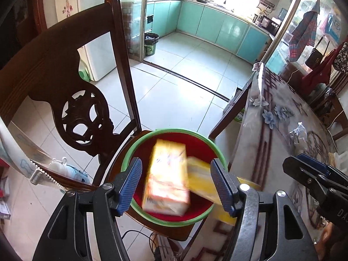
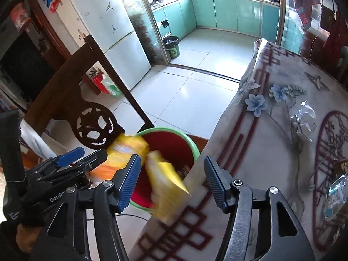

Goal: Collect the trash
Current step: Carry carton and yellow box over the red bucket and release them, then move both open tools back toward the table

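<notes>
A red bin with a green rim (image 1: 196, 136) (image 2: 193, 144) stands on a dark wooden chair beside the table. My left gripper (image 1: 175, 184) is open above it; a blurred yellow-orange carton (image 1: 166, 180) (image 2: 124, 146) is between its fingers, over the bin, not gripped. My right gripper (image 2: 171, 181) is open at the table edge; a blurred yellow wrapper (image 2: 167, 182) (image 1: 202, 180) is between its fingers, half over the bin. The right gripper also shows at the right of the left wrist view (image 1: 308, 174), the left gripper at the left of the right wrist view (image 2: 74, 161).
The table with a flowered cloth (image 2: 271, 152) holds crumpled clear plastic (image 2: 304, 119) and a plastic bottle (image 2: 336, 195) at the right. The carved chair back (image 1: 82, 113) rises left of the bin. A tiled floor leads to the kitchen, where a green bin (image 2: 173, 46) stands.
</notes>
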`<state>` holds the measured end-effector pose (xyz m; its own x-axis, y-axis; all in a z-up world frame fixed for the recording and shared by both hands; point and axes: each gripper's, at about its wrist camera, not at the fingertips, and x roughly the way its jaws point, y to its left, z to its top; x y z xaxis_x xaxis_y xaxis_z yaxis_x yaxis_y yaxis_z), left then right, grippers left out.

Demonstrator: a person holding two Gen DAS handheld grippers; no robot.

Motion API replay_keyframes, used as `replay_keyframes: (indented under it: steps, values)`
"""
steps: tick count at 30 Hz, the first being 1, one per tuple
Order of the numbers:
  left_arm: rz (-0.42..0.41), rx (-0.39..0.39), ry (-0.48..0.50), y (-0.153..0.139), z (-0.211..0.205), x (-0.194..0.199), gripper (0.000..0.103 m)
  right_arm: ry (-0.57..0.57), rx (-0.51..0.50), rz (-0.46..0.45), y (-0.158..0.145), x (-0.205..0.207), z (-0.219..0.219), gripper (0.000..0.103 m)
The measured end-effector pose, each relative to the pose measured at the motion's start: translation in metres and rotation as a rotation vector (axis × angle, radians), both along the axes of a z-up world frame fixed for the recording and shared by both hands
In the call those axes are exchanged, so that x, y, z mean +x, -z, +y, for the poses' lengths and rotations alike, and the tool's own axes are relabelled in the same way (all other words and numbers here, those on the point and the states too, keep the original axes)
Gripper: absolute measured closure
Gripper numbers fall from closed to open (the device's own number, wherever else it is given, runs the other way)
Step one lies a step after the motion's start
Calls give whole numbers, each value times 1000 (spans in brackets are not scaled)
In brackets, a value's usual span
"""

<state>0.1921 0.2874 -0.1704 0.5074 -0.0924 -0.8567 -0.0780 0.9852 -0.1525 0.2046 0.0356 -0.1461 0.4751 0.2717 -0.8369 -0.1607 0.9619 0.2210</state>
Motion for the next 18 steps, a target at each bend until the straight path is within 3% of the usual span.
replay_keyframes:
  steps: [9, 18]
  values:
    - [-39, 0, 60, -21, -35, -12, 38, 65, -3, -28, -12, -21, -38, 39]
    - [-57, -19, 229, -35, -132, -33, 38, 238, -54, -45, -23, -72, -126, 33]
